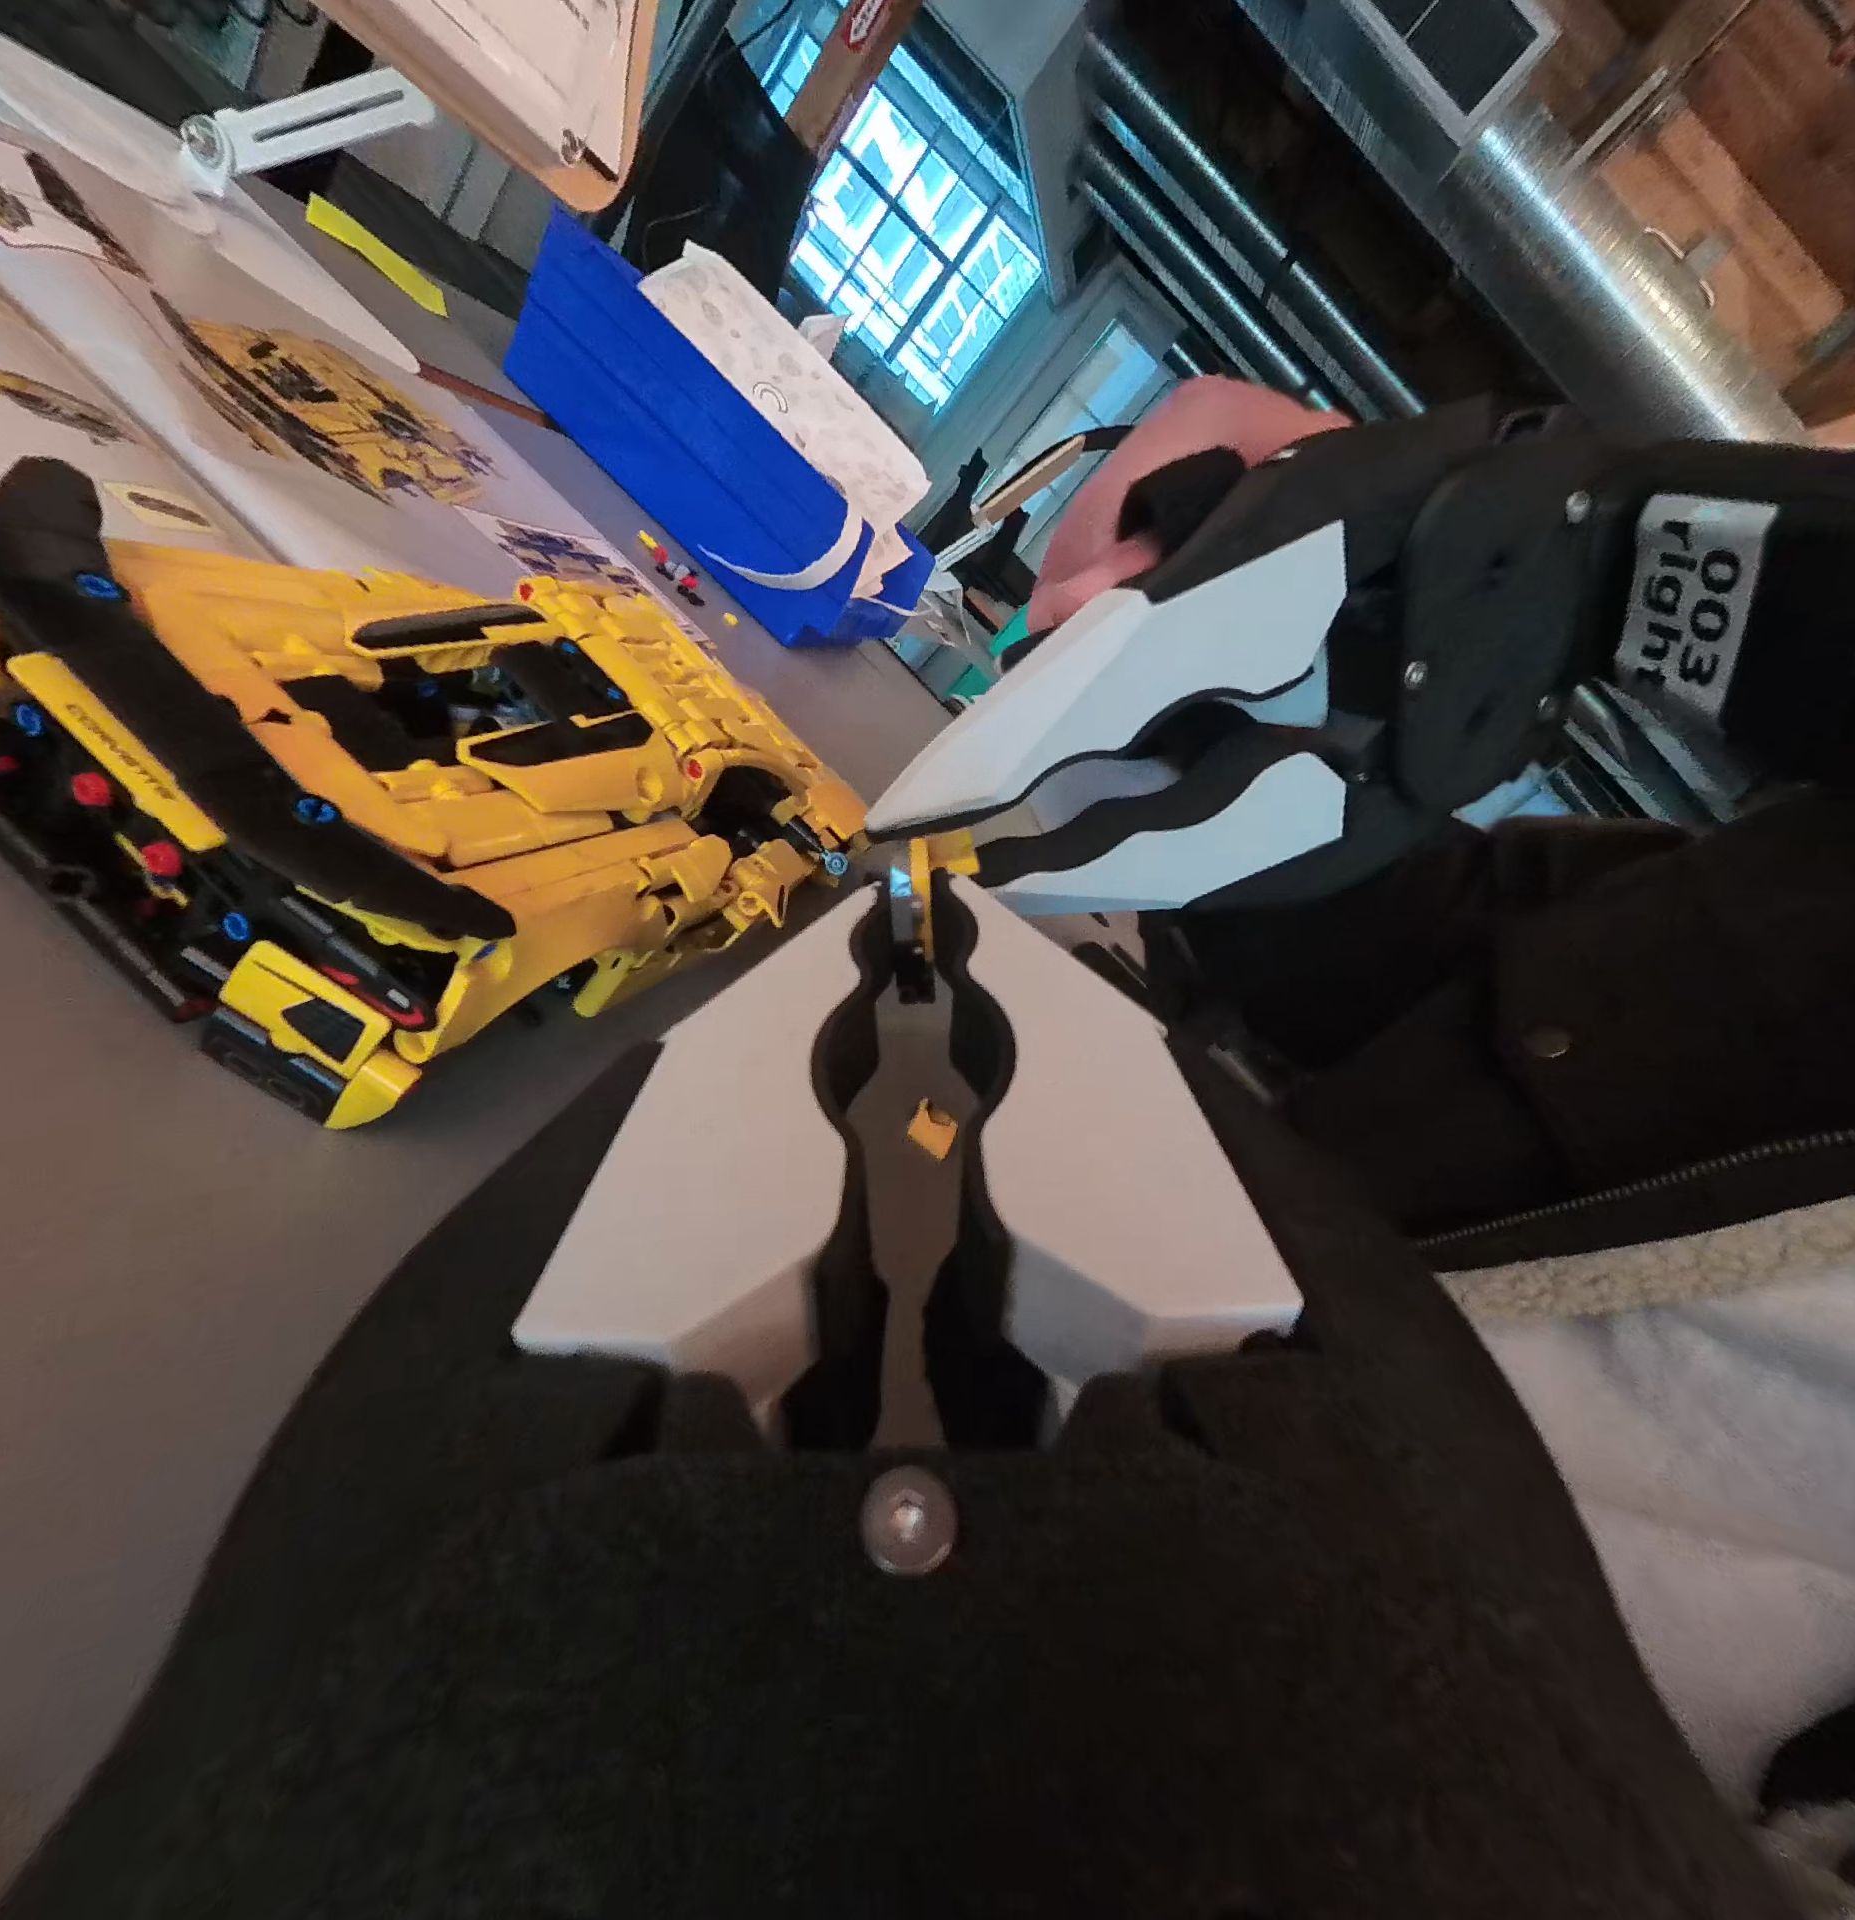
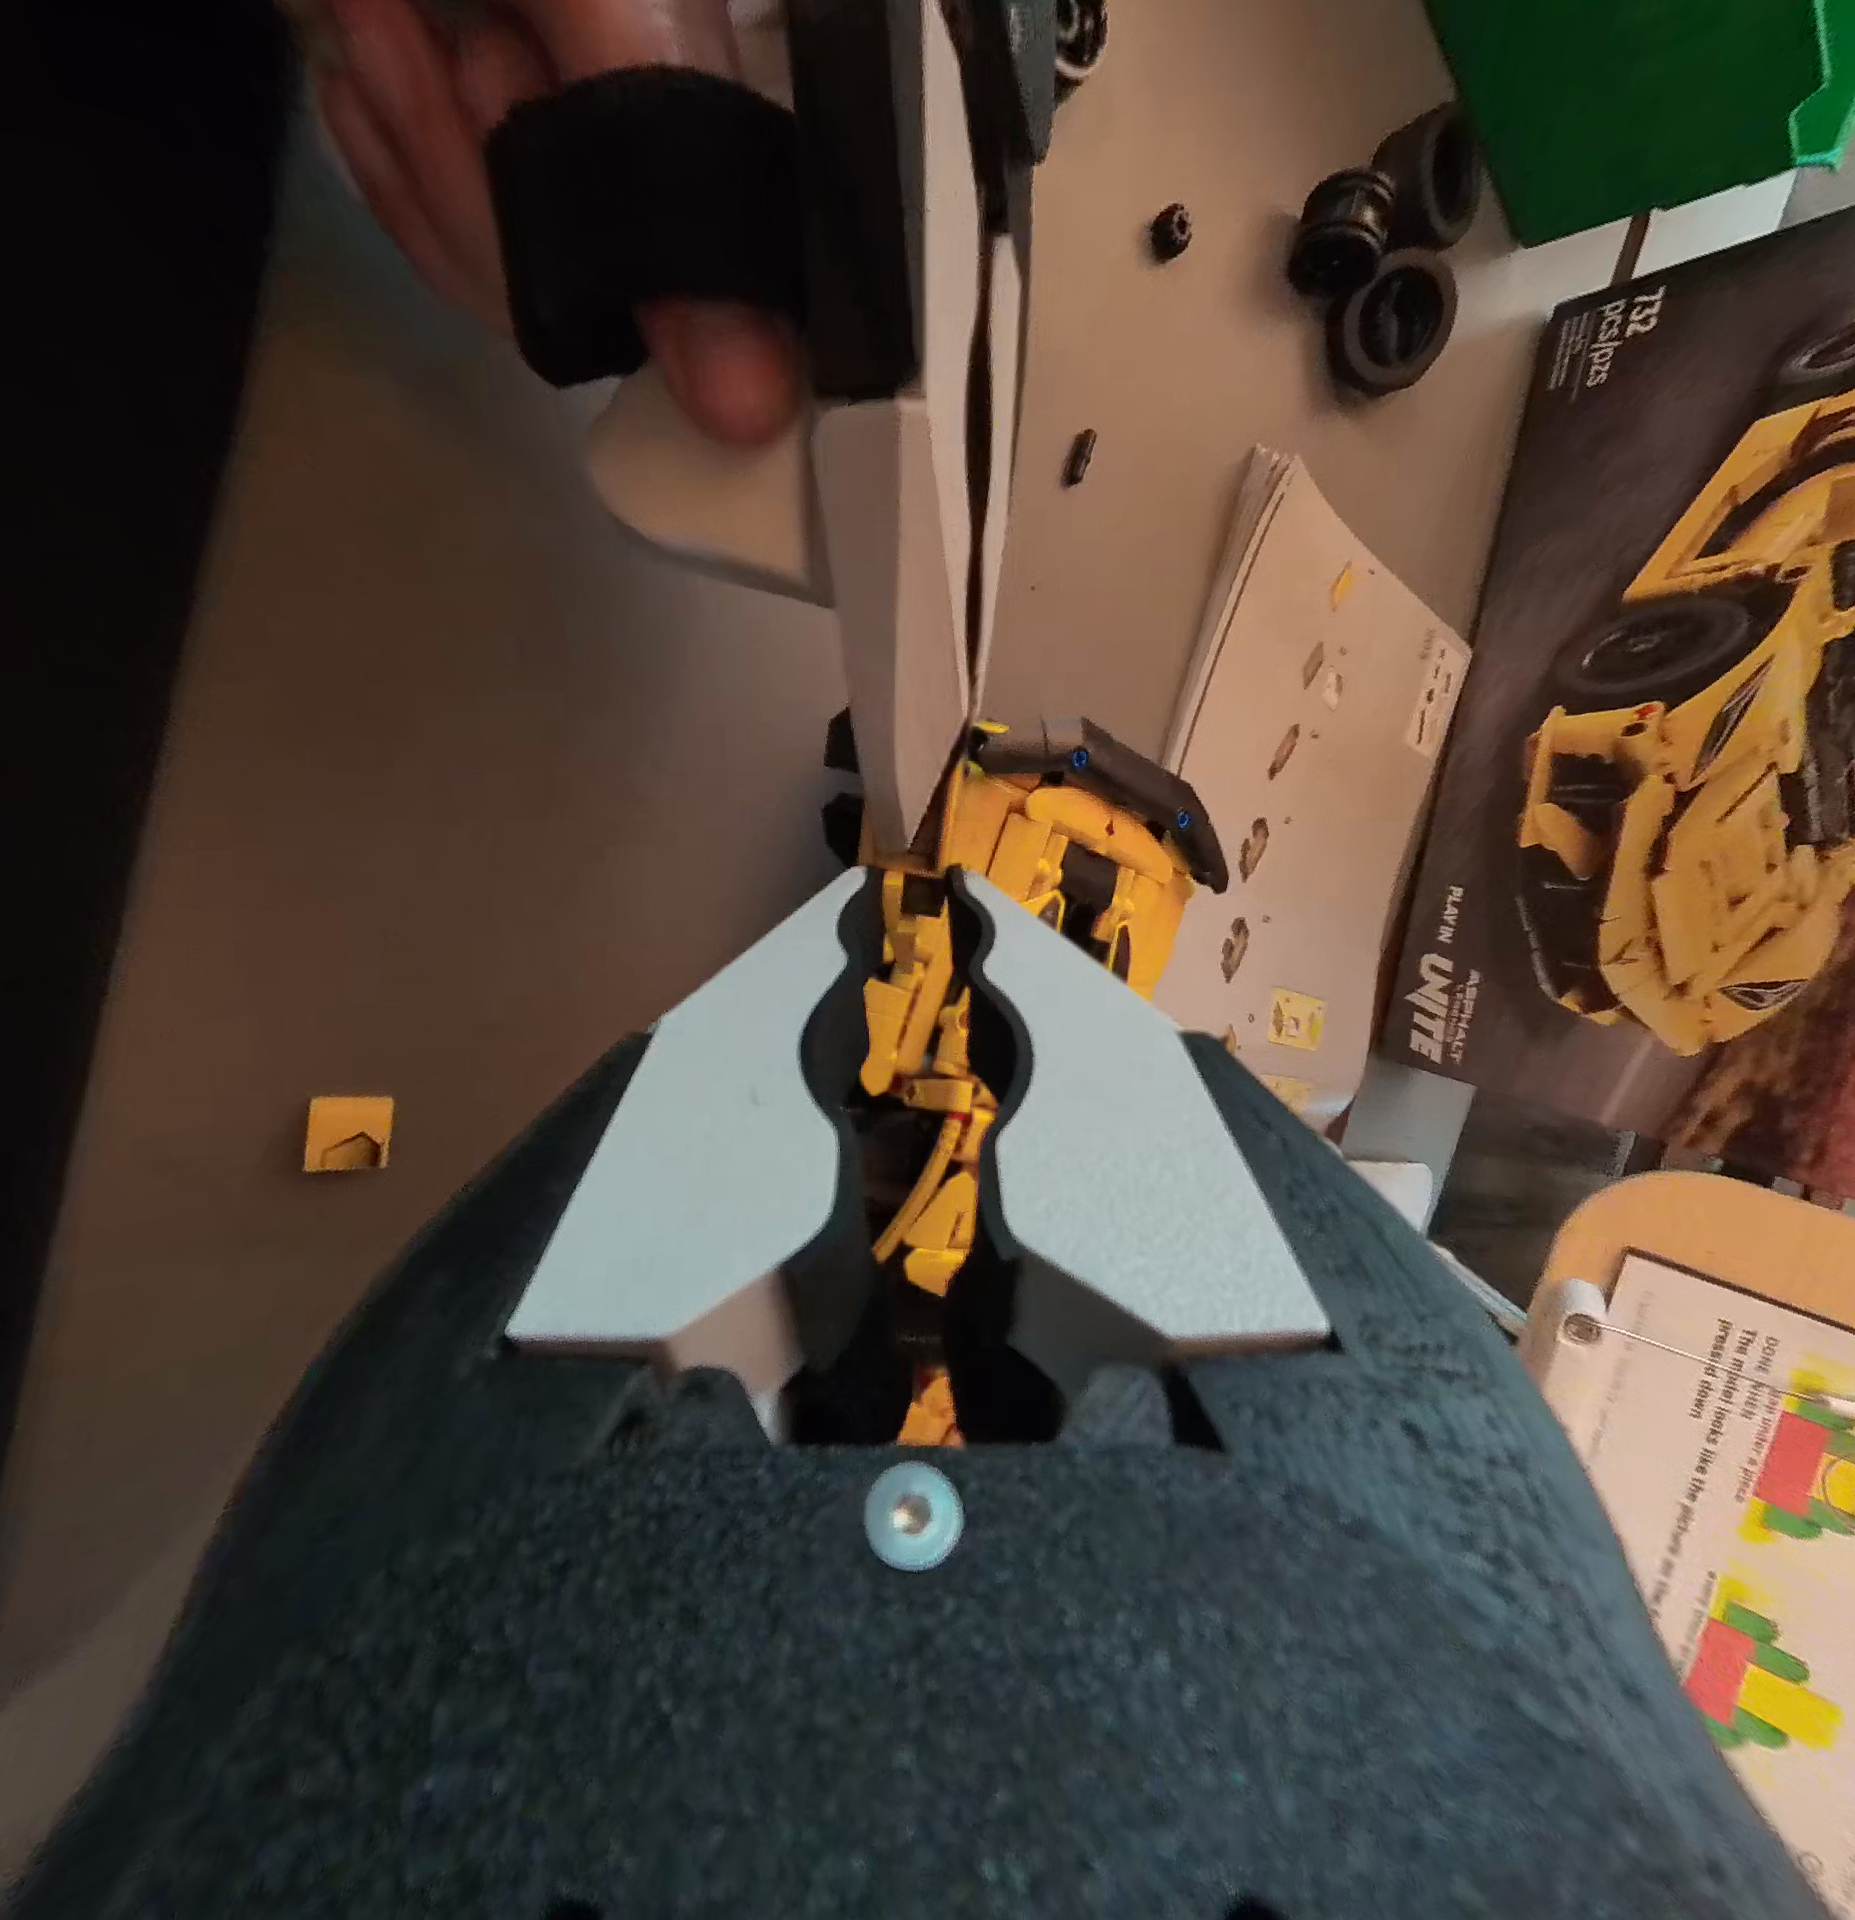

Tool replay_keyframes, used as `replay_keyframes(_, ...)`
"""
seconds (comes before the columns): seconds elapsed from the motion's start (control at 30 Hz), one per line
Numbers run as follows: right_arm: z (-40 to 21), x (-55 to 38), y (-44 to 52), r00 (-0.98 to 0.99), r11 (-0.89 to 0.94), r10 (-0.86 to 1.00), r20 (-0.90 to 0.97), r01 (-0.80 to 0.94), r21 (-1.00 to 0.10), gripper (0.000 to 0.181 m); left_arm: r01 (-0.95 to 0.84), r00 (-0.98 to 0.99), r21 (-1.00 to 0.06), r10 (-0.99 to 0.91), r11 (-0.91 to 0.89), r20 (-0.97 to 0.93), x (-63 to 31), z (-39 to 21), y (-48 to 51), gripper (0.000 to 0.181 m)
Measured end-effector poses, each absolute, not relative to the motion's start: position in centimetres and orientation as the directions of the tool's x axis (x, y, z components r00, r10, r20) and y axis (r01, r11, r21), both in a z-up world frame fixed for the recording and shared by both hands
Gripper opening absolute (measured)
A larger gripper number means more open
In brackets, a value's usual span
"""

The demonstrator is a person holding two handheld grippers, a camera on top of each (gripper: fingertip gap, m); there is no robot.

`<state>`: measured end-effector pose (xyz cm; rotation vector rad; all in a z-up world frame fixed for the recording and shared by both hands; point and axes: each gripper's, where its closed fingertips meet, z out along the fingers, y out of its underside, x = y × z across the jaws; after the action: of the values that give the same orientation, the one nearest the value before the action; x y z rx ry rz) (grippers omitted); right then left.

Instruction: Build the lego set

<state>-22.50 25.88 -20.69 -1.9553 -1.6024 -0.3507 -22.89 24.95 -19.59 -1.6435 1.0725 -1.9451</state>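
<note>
At twelve o'clock, two near-closed grippers, left gripper (image 1: 910, 896) and right gripper (image 1: 928, 834), pinch one yellow-black piece (image 1: 921, 914); one yellow car (image 1: 383, 769) sits at ten.

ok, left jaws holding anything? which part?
Yes: the left gripper pinches a small yellow-and-black lego piece at its jaw tips, gripped by its flat sides. The right gripper meets its top end.

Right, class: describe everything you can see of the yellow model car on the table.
The yellow model car is built of plastic bricks and looks nearly complete: yellow body panels, a black rear wing fixed with blue pins, red pins at the rear and dark openings in the roof. No wheels are visible on it. It rests on the grey table beside the open instruction booklet. Both grippers meet at its front end, where the left gripper pinches a small yellow-and-black piece.
</note>
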Motion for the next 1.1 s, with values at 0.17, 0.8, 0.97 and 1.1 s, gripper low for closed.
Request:
replay_keyframes(0.17, -21.0, -22.6, 24.9, 0.291, -0.145, 0.861, 0.418, 0.926, -0.348, 0.012, -0.217, -0.277, -0.771, -0.719, -0.599, 0.637, -22.9, -19.7, 24.0, 0.006)
replay_keyframes(0.8, -21.5, -23.0, 19.7, 0.297, -0.297, 0.951, -0.086, 0.800, -0.521, 0.013, -0.190, -0.416, -0.957, -0.864, -0.220, 0.282, -22.8, -19.0, 19.3, 0.006)
replay_keyframes(0.97, -21.5, -22.9, 20.0, 0.312, -0.305, 0.947, -0.075, 0.805, -0.509, 0.009, -0.176, -0.387, -0.965, -0.887, -0.195, 0.250, -22.7, -19.1, 19.7, 0.006)
replay_keyframes(1.1, -21.3, -22.9, 19.6, 0.305, -0.329, 0.943, -0.134, 0.782, -0.529, 0.008, -0.141, -0.377, -0.984, -0.913, -0.112, 0.158, -22.6, -18.8, 19.4, 0.007)
